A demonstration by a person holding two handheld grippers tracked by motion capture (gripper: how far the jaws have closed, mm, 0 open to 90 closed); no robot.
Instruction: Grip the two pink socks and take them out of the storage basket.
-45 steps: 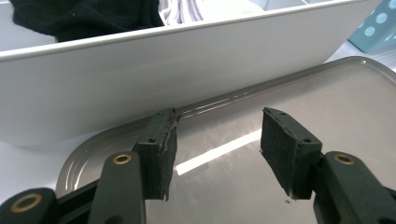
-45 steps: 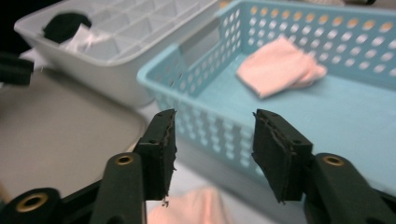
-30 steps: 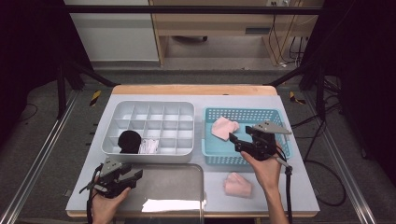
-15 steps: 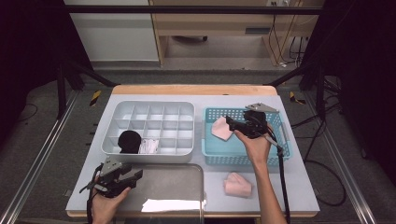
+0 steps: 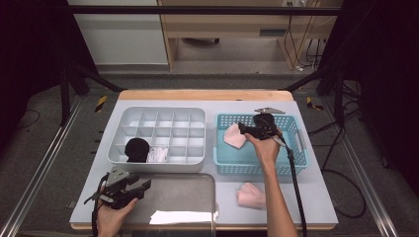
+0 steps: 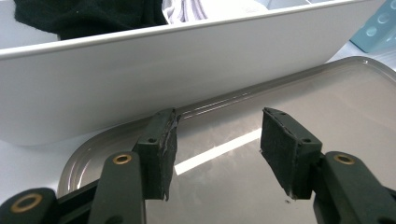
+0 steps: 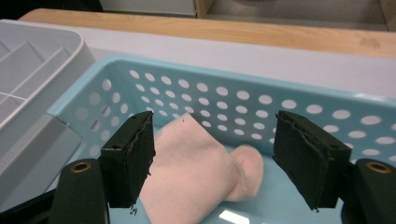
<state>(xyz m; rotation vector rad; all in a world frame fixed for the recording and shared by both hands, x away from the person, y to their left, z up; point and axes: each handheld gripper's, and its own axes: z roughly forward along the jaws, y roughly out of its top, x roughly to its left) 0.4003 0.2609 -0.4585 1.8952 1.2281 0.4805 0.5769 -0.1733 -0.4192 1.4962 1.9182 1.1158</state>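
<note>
**Right gripper over the pink sock in the blue basket**

Your right gripper hangs inside the blue basket, jaws spread wide with the pink sock lying between and just below them, not pinched. The basket's perforated wall rises close ahead of the jaws, so room forward is short; the basket floor toward you is bare. The white divided tray stands just beside the basket's left wall.

Your left gripper rests over the metal tray at the table's near edge, jaws apart and empty, with the divided tray's smooth white side just ahead.

Half a second ago your right gripper was already over the basket; now it sits lower and nearer the sock. The left has not shifted.

The sock is soft, folded fabric. A second pink sock lies on the table near you. A black bundle and a white cloth fill neighbouring compartments in the tray's front row.
</note>
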